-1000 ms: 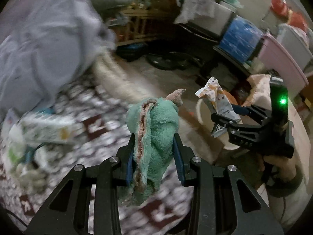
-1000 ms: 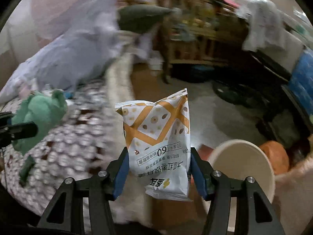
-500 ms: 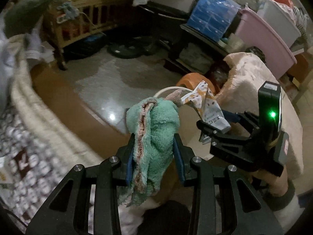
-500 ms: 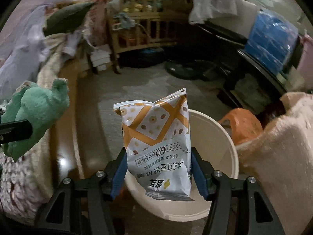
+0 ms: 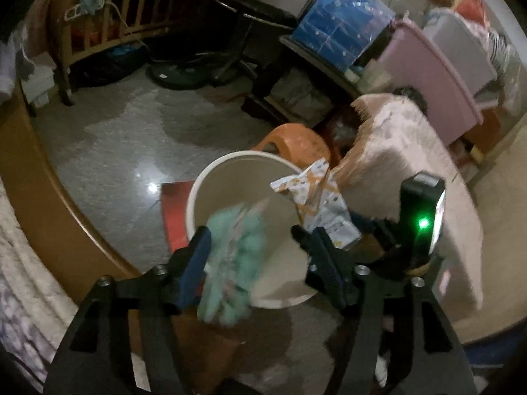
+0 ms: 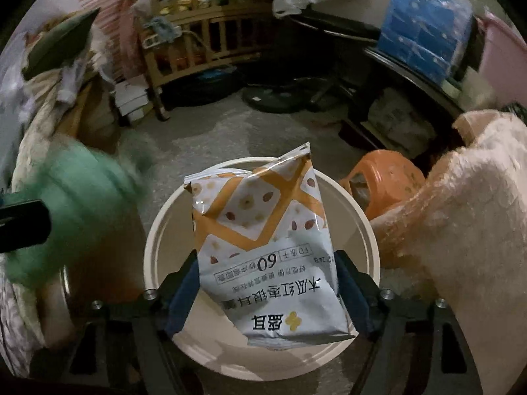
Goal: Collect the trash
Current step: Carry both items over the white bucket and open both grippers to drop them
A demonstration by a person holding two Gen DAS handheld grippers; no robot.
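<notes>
A round white bin (image 5: 210, 177) stands on the floor below both grippers. My left gripper (image 5: 251, 230) hangs over its near rim with jaws opening. A blurred green cloth (image 5: 234, 263) sags between them, leaning on the left pad and apart from the right one. My right gripper (image 6: 266, 256) is above the bin's mouth (image 6: 158, 230), jaws opening too. A white and orange snack packet (image 6: 263, 247) stands tilted between its pads, with a small gap on each side. The packet (image 5: 316, 197) also shows in the left wrist view, and the green cloth (image 6: 72, 204) in the right wrist view.
An orange plastic stool (image 5: 290, 141) stands just behind the bin. A fluffy pink blanket (image 5: 411, 171) lies to its right. A red flat thing (image 5: 174, 210) lies on the floor by the bin. A wooden crib (image 5: 108, 6), fan base (image 5: 184, 72) and pink tub (image 5: 428, 65) stand further back.
Both grippers swung from over the patterned bed to above the white bin and sank a little. Both pairs of jaws have widened; the cloth now blurs and sags, and the packet has tilted.
</notes>
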